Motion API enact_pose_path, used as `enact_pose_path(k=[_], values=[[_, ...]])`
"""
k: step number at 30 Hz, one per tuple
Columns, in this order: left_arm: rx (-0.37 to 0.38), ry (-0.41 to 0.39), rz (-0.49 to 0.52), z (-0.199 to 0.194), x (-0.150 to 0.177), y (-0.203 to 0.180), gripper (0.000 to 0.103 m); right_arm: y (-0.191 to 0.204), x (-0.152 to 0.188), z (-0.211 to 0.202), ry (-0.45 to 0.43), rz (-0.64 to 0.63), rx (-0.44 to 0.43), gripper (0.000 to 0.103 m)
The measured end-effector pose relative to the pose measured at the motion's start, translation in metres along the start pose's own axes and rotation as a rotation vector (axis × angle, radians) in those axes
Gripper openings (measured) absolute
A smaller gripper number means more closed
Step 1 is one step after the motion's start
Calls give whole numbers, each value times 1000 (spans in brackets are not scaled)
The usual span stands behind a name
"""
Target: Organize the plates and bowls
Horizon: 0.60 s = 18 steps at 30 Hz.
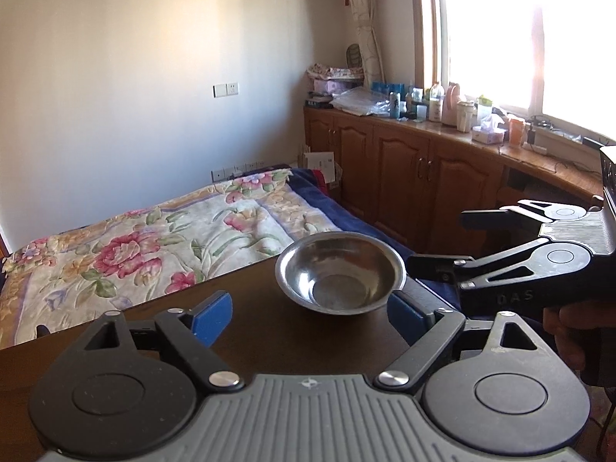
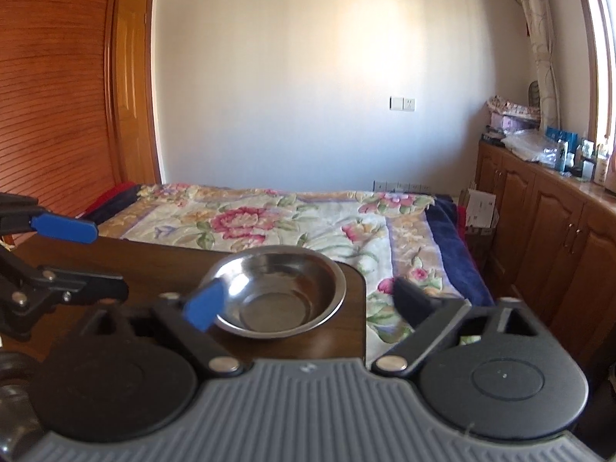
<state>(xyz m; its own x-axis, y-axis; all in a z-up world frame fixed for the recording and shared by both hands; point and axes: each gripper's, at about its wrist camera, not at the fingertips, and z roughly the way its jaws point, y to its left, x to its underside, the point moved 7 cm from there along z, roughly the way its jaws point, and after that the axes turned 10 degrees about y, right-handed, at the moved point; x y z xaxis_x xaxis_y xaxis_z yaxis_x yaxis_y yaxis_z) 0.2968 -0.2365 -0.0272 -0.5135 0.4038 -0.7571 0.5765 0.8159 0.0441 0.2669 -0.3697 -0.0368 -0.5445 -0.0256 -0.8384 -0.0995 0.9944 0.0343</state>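
On the dark wooden table (image 1: 246, 331), near its far corner beside the flowered bedspread (image 1: 161, 246), sits one steel bowl (image 1: 338, 271), upright and empty. I judge the step to be the approach to pick it up; next, I must close on its rim. My left gripper (image 1: 308, 313) and right gripper (image 2: 304, 302) both stand wide open, holding nothing, flanking the bowl.
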Motion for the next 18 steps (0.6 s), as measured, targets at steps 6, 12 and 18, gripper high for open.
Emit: enact_pose_path(k=[6, 12, 18], values=[[8, 43, -10, 22, -4, 11, 79, -7, 3, 25, 59, 34, -45, 65], [16, 91, 3, 43, -10, 13, 71, -13, 7, 40, 98, 61, -61, 58], [43, 131, -9, 62, -12, 13, 66, -20, 11, 49, 131, 96, -86, 52]])
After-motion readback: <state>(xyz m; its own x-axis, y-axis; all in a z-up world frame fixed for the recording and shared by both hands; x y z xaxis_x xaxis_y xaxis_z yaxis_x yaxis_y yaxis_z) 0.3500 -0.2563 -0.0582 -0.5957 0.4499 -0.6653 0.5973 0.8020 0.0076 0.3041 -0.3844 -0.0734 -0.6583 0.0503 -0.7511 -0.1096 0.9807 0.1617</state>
